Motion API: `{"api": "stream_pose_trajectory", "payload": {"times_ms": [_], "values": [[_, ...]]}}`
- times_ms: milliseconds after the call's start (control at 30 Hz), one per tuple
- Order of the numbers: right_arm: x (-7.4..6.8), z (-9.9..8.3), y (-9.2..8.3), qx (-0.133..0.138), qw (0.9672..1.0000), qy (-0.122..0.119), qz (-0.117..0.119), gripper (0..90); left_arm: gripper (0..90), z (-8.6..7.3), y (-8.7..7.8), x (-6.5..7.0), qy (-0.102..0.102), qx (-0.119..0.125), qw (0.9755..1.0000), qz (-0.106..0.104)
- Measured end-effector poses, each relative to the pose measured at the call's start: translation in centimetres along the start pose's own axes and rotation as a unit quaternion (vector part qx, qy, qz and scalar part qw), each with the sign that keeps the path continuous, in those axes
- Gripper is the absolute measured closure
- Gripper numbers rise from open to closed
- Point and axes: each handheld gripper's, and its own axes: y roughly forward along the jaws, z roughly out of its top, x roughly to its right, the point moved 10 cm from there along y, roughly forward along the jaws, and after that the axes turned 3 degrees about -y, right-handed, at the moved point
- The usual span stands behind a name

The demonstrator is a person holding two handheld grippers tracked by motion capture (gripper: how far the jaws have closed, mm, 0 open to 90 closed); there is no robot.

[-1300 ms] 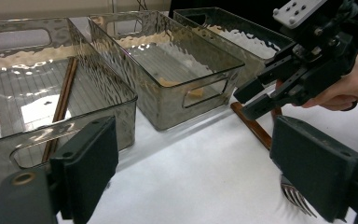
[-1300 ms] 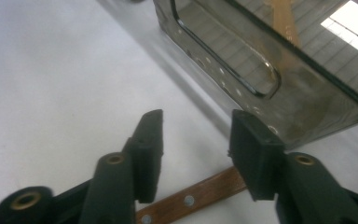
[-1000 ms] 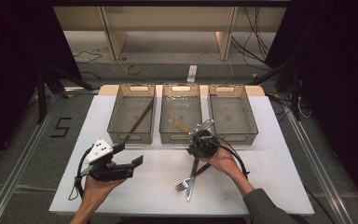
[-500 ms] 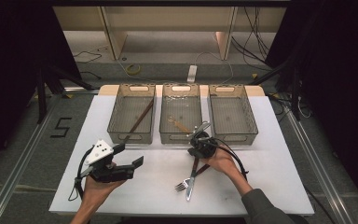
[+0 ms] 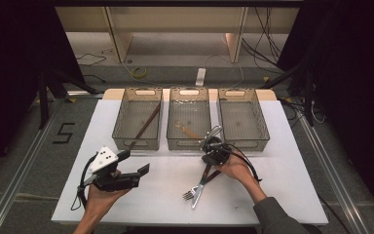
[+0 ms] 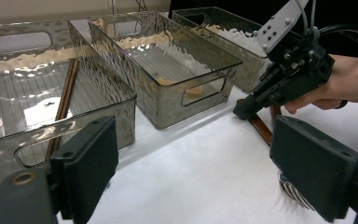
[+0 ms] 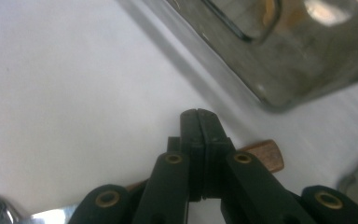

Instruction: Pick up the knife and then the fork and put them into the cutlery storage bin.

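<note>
Right claw (image 7: 199, 122) clamped on wooden handle (image 7: 265, 156).

Wooden-handled knife (image 5: 200, 184) flat on white table, handle end (image 7: 266, 156) beside shut hand-held gripper (image 7: 199, 116).

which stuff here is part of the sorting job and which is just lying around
In the job:
right gripper, shut over the brown handle
fork
three clear bins
left gripper, open, waiting

Lying about:
white block on the floor
yellow ring
loose cables
</note>
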Motion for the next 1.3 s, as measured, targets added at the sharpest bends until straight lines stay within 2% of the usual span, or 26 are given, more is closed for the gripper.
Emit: {"api": "stream_pose_trajectory", "payload": {"times_ms": [200, 533, 633, 867, 1300], "values": [[0.3, -1.3, -0.7, -0.014, 0.9999, 0.000, -0.004, 90.0, 14.9, 0.0, 0.0, 0.0, 0.000, 0.000, 1.0000, 0.000], [0.3, -3.9, -2.2, -0.031, 0.9994, 0.013, 0.005, 90.0, 14.9, 0.0, 0.0, -0.1, 0.000, 0.000, 1.0000, 0.001], [0.0, -4.9, -2.7, -0.038, 0.9991, 0.019, 0.004, 90.0, 14.9, 0.0, 0.0, 0.0, 0.000, -0.001, 1.0000, 0.001], [-1.1, -6.5, -3.7, -0.052, 0.9986, 0.014, 0.004, 90.0, 14.9, -0.1, 0.1, 0.0, 0.001, -0.002, 1.0000, 0.001], [-2.4, -8.2, -4.7, -0.064, 0.9979, 0.009, 0.008, 90.0, 14.9, -0.1, 0.1, 0.1, 0.002, -0.003, 1.0000, 0.001]]}}
